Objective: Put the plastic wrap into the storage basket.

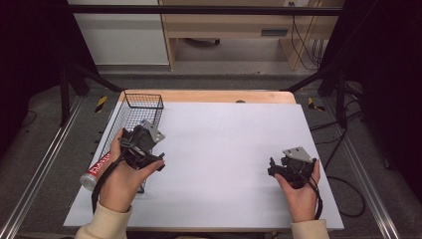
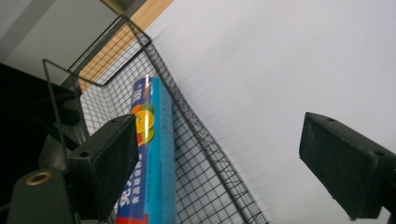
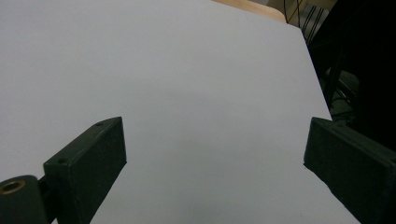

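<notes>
Far left: wire basket (image 1: 141,107) sits at the table's left edge, with a long blue box (image 2: 152,154) lying inside along its right wall; a red-and-white end (image 1: 97,168) is seen poking out the near side. Placement judged done. Left gripper (image 1: 149,149) is held over the basket's near end, jaws spread wide, nothing gripped; box is just beside the left jaw, not between them. White table sheet (image 1: 224,149) is bare mid-way. Right gripper (image 1: 278,168) is parked near the right edge, released, empty. Left to do, seemingly: withdrawal only.
</notes>
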Demonstrator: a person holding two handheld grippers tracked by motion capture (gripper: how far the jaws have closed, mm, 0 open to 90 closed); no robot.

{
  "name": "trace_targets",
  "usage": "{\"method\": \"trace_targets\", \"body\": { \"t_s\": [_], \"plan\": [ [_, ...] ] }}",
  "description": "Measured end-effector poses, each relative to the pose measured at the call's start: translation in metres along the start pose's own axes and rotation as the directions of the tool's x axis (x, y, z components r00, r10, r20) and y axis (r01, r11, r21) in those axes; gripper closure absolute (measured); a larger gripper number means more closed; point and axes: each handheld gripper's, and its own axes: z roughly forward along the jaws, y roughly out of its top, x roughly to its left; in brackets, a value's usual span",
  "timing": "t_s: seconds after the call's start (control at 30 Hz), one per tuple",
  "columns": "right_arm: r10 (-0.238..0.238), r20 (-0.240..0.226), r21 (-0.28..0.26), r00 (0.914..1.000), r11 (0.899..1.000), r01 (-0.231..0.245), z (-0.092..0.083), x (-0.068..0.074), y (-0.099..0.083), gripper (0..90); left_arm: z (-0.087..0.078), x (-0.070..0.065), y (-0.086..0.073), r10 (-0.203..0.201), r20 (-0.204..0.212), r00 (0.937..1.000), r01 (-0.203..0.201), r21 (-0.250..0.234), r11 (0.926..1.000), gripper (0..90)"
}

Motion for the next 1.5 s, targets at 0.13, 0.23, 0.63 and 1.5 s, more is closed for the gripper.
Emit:
{"method": "trace_targets", "body": {
  "t_s": [0.13, 0.23, 0.63, 1.5],
  "plan": [
    [0.0, -0.008, 0.0, 1.0, 1.0, 0.0, -0.001, -0.001, 0.0, 5.1, 0.003, -0.009, 0.004, 0.028, 0.02, 0.9994, -0.028, -0.009, 0.9996, 11.9],
    [0.008, -0.012, -0.007, 0.9999, 1.0, -0.008, -0.002, -0.002, 0.0, 4.6, 0.007, -0.014, 0.007, 0.041, 0.023, 0.9989, -0.041, -0.017, 0.999, 11.8],
    [-0.004, -0.011, -0.011, 0.9999, 1.0, 0.004, -0.002, -0.005, -0.001, 4.3, 0.021, -0.033, 0.013, 0.078, 0.068, 0.9946, -0.073, -0.068, 0.995, 9.6],
    [-0.013, -0.011, -0.002, 0.9999, 1.0, 0.013, -0.003, -0.006, -0.004, 4.2, 0.099, -0.105, 0.003, 0.119, 0.32, 0.9398, -0.071, -0.159, 0.9847, 6.9]
  ]
}}
